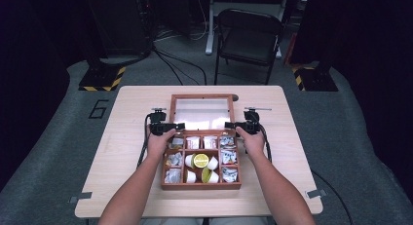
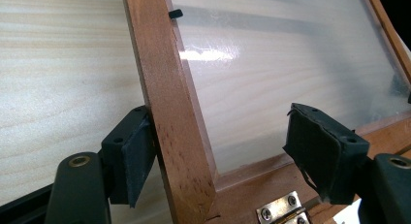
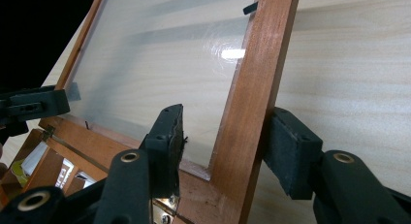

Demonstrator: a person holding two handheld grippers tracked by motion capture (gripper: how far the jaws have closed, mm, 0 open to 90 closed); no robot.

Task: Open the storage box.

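Each black two-jaw claw, the left claw (image 1: pixel 179 125) and the right claw (image 1: pixel 229 124), carries brass-ringed screw holes and worn dark rubber pads (image 2: pixel 317 153). Black cables (image 1: pixel 143 149) trail back along bare, sleeveless forearms.

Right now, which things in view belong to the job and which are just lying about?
In the job:
- lid of the wooden box, standing open
- left claw astride the lid's left rail
- right claw on its right rail

Lying about:
- packets and cups in the compartments
- folding chair
- floor cables
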